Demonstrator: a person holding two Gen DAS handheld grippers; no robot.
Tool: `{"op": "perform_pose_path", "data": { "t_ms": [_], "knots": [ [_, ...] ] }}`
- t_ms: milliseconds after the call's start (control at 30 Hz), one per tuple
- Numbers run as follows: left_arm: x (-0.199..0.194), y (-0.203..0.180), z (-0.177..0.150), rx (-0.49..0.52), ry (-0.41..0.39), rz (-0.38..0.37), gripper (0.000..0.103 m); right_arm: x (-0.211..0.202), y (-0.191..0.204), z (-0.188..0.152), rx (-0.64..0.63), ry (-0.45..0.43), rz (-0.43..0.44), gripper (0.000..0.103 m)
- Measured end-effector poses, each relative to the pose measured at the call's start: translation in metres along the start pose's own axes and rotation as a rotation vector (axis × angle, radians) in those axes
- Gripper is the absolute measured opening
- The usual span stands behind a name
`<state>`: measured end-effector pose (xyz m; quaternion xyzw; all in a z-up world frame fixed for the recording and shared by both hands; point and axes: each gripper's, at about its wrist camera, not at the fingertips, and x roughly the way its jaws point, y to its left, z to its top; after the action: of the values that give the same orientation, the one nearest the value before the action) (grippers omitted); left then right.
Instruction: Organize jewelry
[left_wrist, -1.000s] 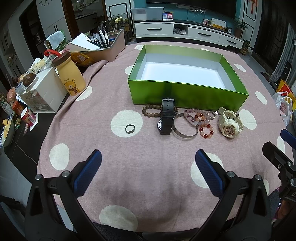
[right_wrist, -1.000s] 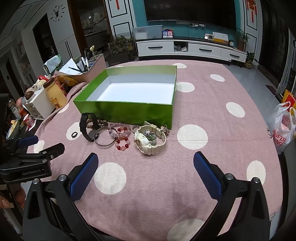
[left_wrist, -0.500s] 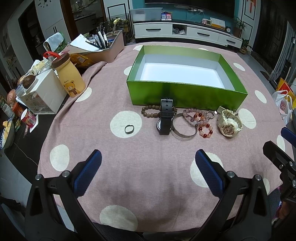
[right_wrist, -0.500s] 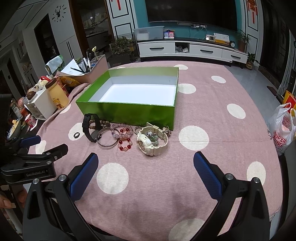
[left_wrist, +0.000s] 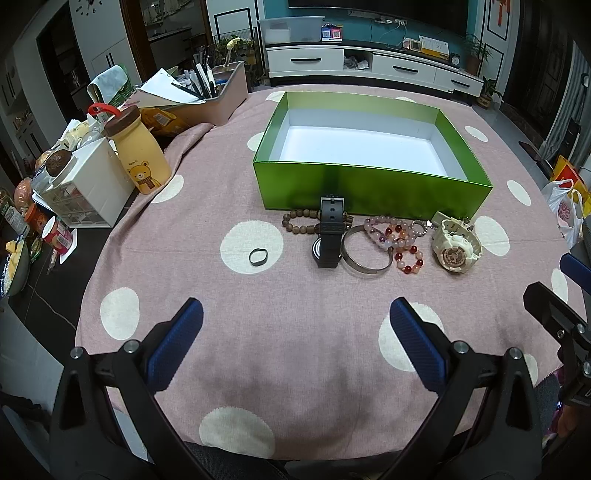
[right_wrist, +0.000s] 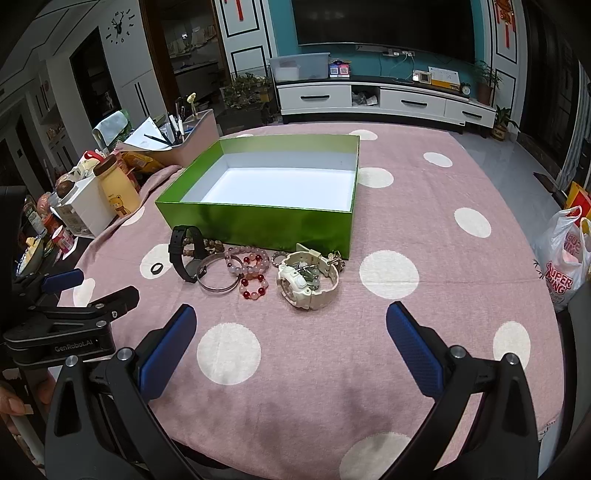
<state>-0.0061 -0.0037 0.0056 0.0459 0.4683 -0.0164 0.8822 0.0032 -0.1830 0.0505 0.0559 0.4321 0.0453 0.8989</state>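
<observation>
An empty green box (left_wrist: 373, 184) (right_wrist: 258, 221) with a white inside stands on the pink dotted tablecloth. In front of it lie a dark ring (left_wrist: 258, 256) (right_wrist: 156, 268), a wooden bead bracelet (left_wrist: 299, 223), a black watch (left_wrist: 330, 236) (right_wrist: 183, 253), a metal bangle (left_wrist: 365, 251) (right_wrist: 218, 275), pink and red bead bracelets (left_wrist: 397, 240) (right_wrist: 251, 271) and a cream watch (left_wrist: 456, 245) (right_wrist: 308, 280). My left gripper (left_wrist: 295, 332) is open and empty, short of the jewelry. My right gripper (right_wrist: 291, 332) is open and empty, near the cream watch.
At the left table edge stand a yellow bear bottle (left_wrist: 138, 155), a white drawer unit (left_wrist: 85, 188) and a pen tray (left_wrist: 207, 96). A plastic bag (right_wrist: 565, 258) hangs off the right side. The other gripper shows in each view (left_wrist: 561, 314) (right_wrist: 70, 314).
Both grippers have drawn slightly higher and back, so the view tilts a little. The jewelry and box have not moved.
</observation>
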Motion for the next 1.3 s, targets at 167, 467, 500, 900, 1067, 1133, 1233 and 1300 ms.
{"op": "perform_pose_path", "data": {
  "t_ms": [167,467,500,900,1067,1133,1233,1300],
  "knots": [
    [0.0,0.0,0.0,0.0,0.0,0.0,0.101,-0.001,0.001,0.0,-0.002,-0.001,0.002,0.102],
    [-0.001,0.0,-0.001,0.0,-0.001,0.0,0.101,-0.001,0.002,-0.002,-0.002,0.001,0.005,0.102],
    [-0.001,0.0,-0.001,-0.001,-0.001,0.0,0.101,0.0,0.002,-0.002,-0.002,0.001,0.006,0.102],
    [0.0,0.0,-0.001,0.0,0.0,0.0,0.101,0.001,0.001,-0.002,-0.001,0.003,0.006,0.102],
    [0.0,0.0,-0.002,-0.003,0.002,-0.006,0.101,0.001,0.001,-0.002,0.0,0.003,0.008,0.102],
    [0.002,0.002,-0.004,-0.015,0.004,-0.024,0.101,0.001,0.001,-0.003,0.007,0.005,0.035,0.102],
    [0.006,0.007,-0.006,-0.043,-0.006,-0.068,0.101,0.005,-0.003,-0.005,0.032,0.015,0.103,0.102],
    [0.01,0.014,-0.009,-0.062,-0.019,-0.096,0.101,0.008,-0.008,-0.007,0.059,0.025,0.129,0.102]
  ]
}}
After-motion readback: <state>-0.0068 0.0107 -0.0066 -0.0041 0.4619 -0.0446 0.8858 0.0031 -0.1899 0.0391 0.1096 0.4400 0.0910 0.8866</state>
